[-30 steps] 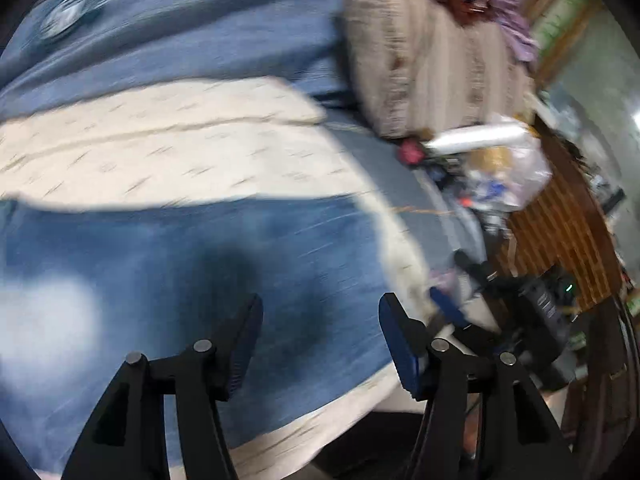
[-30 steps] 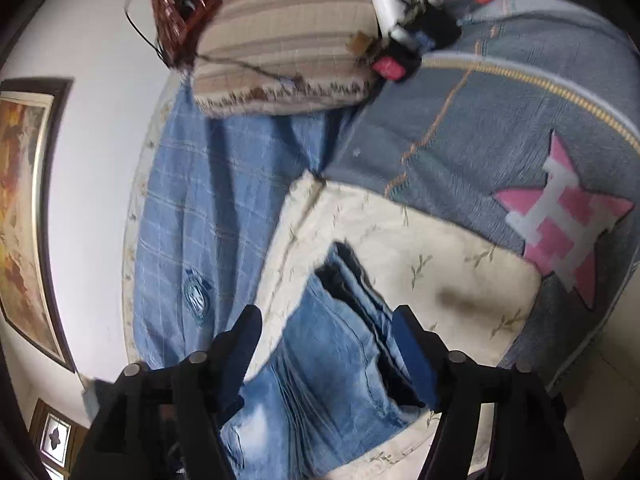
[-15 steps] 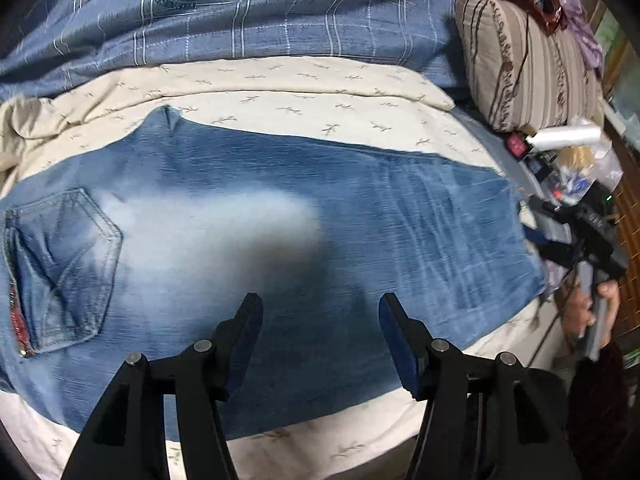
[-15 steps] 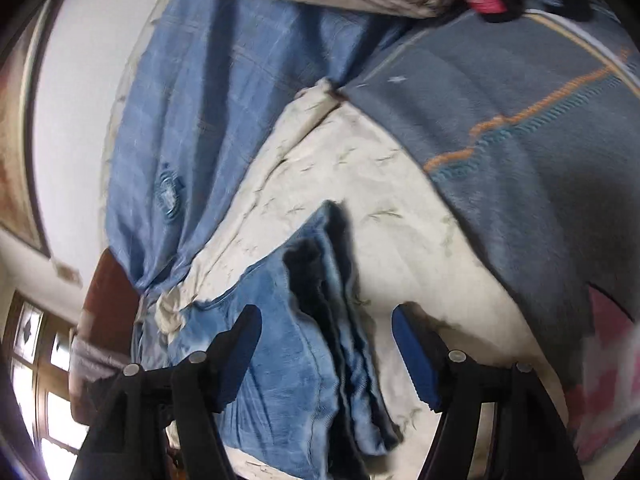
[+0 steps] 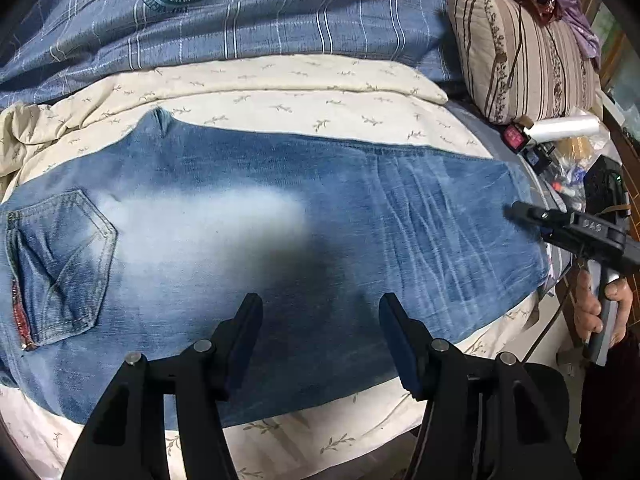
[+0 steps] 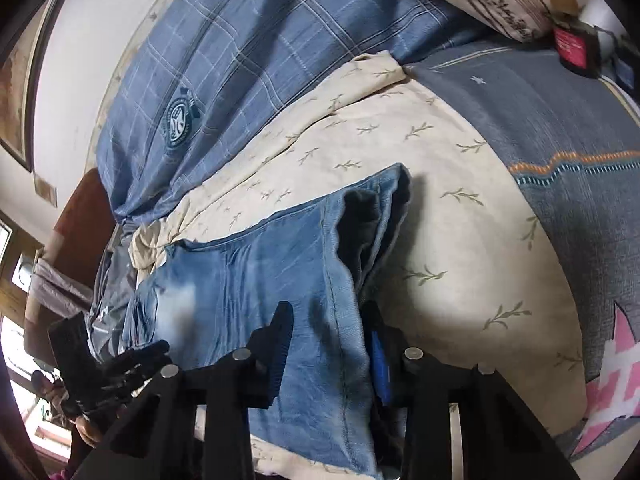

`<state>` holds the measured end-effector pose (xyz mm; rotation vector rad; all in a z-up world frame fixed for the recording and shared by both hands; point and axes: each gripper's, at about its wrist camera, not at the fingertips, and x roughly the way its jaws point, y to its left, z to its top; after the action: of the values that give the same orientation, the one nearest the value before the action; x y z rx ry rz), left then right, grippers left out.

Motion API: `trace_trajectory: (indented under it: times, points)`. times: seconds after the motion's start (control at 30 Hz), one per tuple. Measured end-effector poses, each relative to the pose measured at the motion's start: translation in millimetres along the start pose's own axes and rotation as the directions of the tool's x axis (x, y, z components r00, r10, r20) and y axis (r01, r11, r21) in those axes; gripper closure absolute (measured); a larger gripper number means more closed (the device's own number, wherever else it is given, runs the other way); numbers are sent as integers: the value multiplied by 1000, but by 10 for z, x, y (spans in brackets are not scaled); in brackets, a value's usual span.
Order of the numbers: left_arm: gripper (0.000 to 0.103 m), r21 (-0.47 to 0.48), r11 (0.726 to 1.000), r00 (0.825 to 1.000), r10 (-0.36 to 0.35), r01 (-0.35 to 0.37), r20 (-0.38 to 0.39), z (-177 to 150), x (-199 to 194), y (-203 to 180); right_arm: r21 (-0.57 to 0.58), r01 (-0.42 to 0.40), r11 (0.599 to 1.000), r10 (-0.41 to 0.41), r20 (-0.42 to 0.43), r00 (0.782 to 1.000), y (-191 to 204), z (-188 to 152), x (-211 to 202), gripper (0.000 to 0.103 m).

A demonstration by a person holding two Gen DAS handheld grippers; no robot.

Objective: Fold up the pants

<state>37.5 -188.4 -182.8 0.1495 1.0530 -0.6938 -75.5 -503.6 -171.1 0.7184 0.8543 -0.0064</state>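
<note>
Blue jeans (image 5: 280, 220) lie flat, legs stacked, on a cream leaf-print sheet (image 5: 300, 100), with the back pocket (image 5: 60, 264) at the left. My left gripper (image 5: 320, 312) hovers open over the thigh area near the front edge, nothing between its fingers. At the leg end, my right gripper (image 6: 328, 340) straddles the hem (image 6: 352, 292). Its jaws are closing with the denim edge between them, and the cloth lies unbunched. The left wrist view shows that gripper (image 5: 516, 212) at the hem, held by a hand (image 5: 592, 304).
A blue plaid cover (image 5: 280, 20) lies behind the sheet. A striped pillow (image 5: 520, 60) and small clutter (image 5: 560, 136) sit at the right end. A grey blanket (image 6: 560, 120) with a pink pattern borders the sheet. The bed's front edge runs just below the jeans.
The left wrist view swung left along the jeans until the pocket showed, then held still. The right gripper rolled and moved onto the leg hem, and its jaws narrowed around the denim edge.
</note>
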Motion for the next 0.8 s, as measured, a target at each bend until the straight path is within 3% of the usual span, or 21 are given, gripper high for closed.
trace_trajectory:
  times: [0.13, 0.2, 0.27, 0.3, 0.33, 0.43, 0.57, 0.7, 0.8]
  points:
    - [41, 3, 1000, 1000, 15, -15, 9, 17, -32, 2, 44, -16, 999, 16, -6, 1000, -147, -5, 93, 62]
    - [41, -2, 1000, 1000, 26, -26, 2, 19, -15, 21, 41, -22, 999, 22, 1, 1000, -164, -30, 129, 49]
    - [41, -14, 1000, 1000, 25, -26, -9, 27, 21, 39, 29, -14, 999, 13, 27, 1000, -137, -58, 117, 49]
    - [41, -17, 1000, 1000, 25, -25, -11, 33, 36, 42, 27, -11, 1000, 11, 32, 999, -107, -62, 112, 53]
    - [41, -20, 999, 1000, 25, -25, -15, 39, 54, 43, 26, -11, 1000, 10, 40, 999, -81, -64, 97, 65]
    - [41, -35, 999, 999, 26, -27, -20, 53, 80, 52, 43, -20, 999, 17, 52, 999, -27, -49, 26, 88]
    - [41, -52, 997, 999, 52, -53, -18, 135, 155, 47, 82, -76, 994, 70, 74, 995, 83, -33, -112, 90]
    - [41, -42, 988, 988, 146, -148, -52, 228, 387, 51, 82, -101, 991, 94, 90, 992, 303, -31, -219, 92]
    - [41, -66, 990, 991, 117, -121, -58, 242, 385, 137, 74, -115, 991, 110, 76, 991, 535, -25, -251, 92]
